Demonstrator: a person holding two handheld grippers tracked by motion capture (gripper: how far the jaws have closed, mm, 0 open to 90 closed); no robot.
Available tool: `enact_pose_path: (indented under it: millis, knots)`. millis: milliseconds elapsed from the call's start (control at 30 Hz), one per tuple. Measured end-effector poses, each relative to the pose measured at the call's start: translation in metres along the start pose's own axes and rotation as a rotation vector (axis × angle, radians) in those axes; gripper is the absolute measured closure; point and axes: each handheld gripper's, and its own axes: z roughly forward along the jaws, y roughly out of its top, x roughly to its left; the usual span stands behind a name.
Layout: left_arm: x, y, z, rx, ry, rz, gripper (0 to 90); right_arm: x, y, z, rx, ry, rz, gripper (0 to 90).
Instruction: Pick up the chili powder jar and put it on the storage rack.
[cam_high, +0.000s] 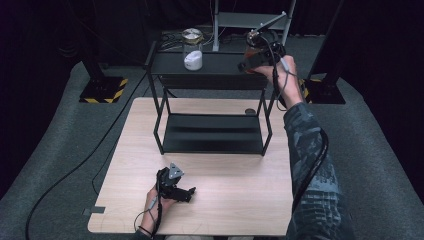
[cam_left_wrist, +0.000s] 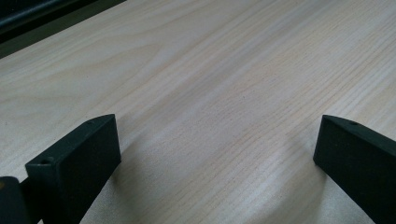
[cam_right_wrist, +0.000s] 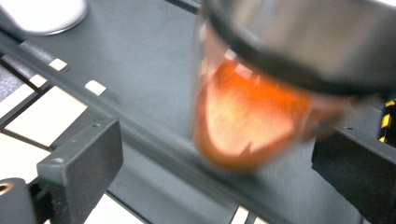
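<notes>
Jar with orange contents stands on the top shelf of a black rack on the desk, at its right end, between the spread jaws of the right tool, whose pads sit clear of the glass. This looks like the release after placing. Next, that tool needs to draw straight back without tipping the jar. A second jar with white contents stands well apart to the left. Left tool rests low over bare desk, jaws apart, empty

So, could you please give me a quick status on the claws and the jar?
Right claw open at top shelf, orange-filled jar between jaws, unclamped. Left claw open, over table. White-filled jar stands clear.
</notes>
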Motion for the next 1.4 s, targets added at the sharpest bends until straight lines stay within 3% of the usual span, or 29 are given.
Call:
enact_pose_path:
  millis: [300,533,667,700,867,933,967,1033,1133,1167,1200,1233,1300,1400]
  knots:
    - [0.000,0.000,0.000,0.000,0.000,-0.001,0.0,0.006,-0.043,-0.022,-0.011,0.040,-0.076,0.0]
    - [0.000,0.000,0.000,0.000,0.000,0.000,0.0,0.017,-0.091,-0.019,0.012,0.063,-0.134,0.0]
    - [0.000,0.000,0.000,0.001,0.000,0.002,0.0,0.025,-0.131,-0.011,0.026,0.077,-0.153,0.0]
    - [0.000,0.000,0.000,0.001,0.000,0.002,0.0,0.025,-0.131,-0.011,0.026,0.077,-0.153,0.0]
    - [0.000,0.000,0.000,0.001,0.000,0.002,0.0,0.031,-0.183,0.002,0.027,0.103,-0.157,0.0]
    - [0.000,0.000,0.000,0.000,0.001,0.003,0.1,0.032,-0.220,0.013,0.015,0.128,-0.134,0.0]
    - [0.000,0.000,0.000,0.001,0.000,0.002,0.1,0.032,-0.220,0.013,0.015,0.128,-0.134,0.0]
    - [0.000,0.000,0.000,0.000,0.001,0.002,0.1,0.033,-0.250,0.023,0.004,0.144,-0.110,0.0]
    - [0.000,0.000,0.000,-0.001,0.001,0.000,0.1,0.038,-0.287,0.036,0.004,0.129,-0.092,0.0]
    - [0.000,0.000,0.000,-0.001,0.001,0.001,0.0,0.042,-0.312,0.046,0.015,0.117,-0.075,0.0]
    - [0.000,0.000,0.000,-0.001,0.001,0.001,0.1,0.043,-0.325,0.049,0.009,0.109,-0.066,0.0]
    - [0.000,0.000,0.000,-0.001,0.001,0.001,0.1,0.043,-0.325,0.049,0.009,0.109,-0.066,0.0]
    - [0.000,0.000,0.000,-0.001,0.001,0.001,0.1,0.045,-0.362,0.055,-0.010,0.098,-0.026,0.0]
    - [0.000,0.000,0.000,-0.001,0.001,0.002,0.1,0.049,-0.383,0.057,-0.021,0.072,-0.017,0.0]
